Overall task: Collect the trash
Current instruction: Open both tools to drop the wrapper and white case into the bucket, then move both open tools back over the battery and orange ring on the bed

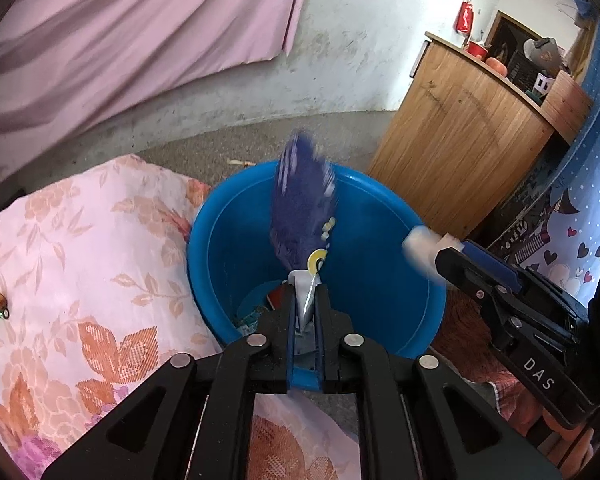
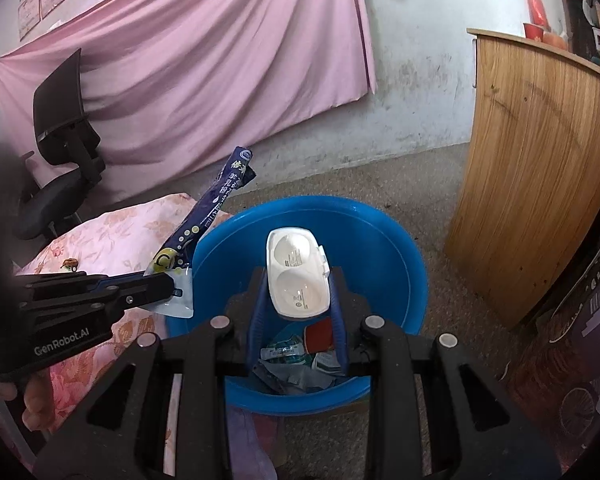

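Wrapper (image 1: 304, 204) between left tongs (image 1: 305, 280)

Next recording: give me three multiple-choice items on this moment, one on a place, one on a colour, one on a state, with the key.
1. Where is the white case held?
A. on the wooden cabinet
B. above the bucket
C. on the bedspread

2. What colour is the bucket?
A. blue
B. red
C. white

3. What is the left claw doing?
A. standing wide open and empty
B. resting on the chair
C. pinching the purple wrapper

Key:
1 B, the right claw grips the case over the bucket's opening.
2 A, its wall and rim are blue in both views.
3 C, the purple wrapper is nipped by its lower end.
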A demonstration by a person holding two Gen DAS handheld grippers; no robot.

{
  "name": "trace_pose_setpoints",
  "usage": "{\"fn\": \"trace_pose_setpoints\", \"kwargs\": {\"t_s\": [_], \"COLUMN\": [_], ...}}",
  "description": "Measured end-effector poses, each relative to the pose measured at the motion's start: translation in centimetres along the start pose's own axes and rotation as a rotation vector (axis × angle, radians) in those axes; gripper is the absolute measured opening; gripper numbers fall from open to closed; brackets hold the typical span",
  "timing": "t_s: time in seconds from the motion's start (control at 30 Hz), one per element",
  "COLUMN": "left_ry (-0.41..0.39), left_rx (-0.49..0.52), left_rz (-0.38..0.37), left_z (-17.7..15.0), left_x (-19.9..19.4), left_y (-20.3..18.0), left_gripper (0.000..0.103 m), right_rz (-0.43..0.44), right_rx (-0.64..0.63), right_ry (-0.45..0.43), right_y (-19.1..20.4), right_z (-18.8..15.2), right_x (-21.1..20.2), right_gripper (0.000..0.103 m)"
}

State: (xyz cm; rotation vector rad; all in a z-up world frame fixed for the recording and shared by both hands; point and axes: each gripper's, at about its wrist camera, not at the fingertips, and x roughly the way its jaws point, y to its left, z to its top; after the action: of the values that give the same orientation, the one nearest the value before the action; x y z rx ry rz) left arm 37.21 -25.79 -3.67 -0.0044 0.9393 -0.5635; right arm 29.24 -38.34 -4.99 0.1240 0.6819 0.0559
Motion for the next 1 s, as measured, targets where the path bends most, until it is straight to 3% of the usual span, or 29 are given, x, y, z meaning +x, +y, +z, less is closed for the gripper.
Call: {"fn": "trace_pose_setpoints", "kwargs": {"t_s": [0.17,0.37,0.47,0.77,1.0], "left_ry": [-0.007,-0.022,-0.033,-0.098,-0.181], "left_rx": [-0.017,-0.031,-0.039,-0.05,-0.056], "left_rz": [0.004,0.011,0.017,0.061,0.118], "left_z": [-0.1,-0.2,-0.4,-1.0,-2.2], "left_x": [-0.4,-1.2,-1.7,-4.3,-7.3], "left_y": [0.4,0.9,1.2,2.3,3.3], "left_gripper": [0.021,0.022,0.028,0.03,0.049], "right_rz": [0.002,0.002,0.003,0.004,0.009], "right_rx": [-0.002,-0.007,-0.008,-0.008,-0.015], "right_ry": [0.008,0.009,0.006,-0.008,-0.032], "right_y": [0.0,0.2,0.4,0.7,1.4], "right_z": [0.1,0.2,0.2,0.2,0.6], "right_x": [0.2,0.1,0.1,-0.3,-0.9], "right_gripper": [0.058,0.059,0.059,0.07,0.077]}}
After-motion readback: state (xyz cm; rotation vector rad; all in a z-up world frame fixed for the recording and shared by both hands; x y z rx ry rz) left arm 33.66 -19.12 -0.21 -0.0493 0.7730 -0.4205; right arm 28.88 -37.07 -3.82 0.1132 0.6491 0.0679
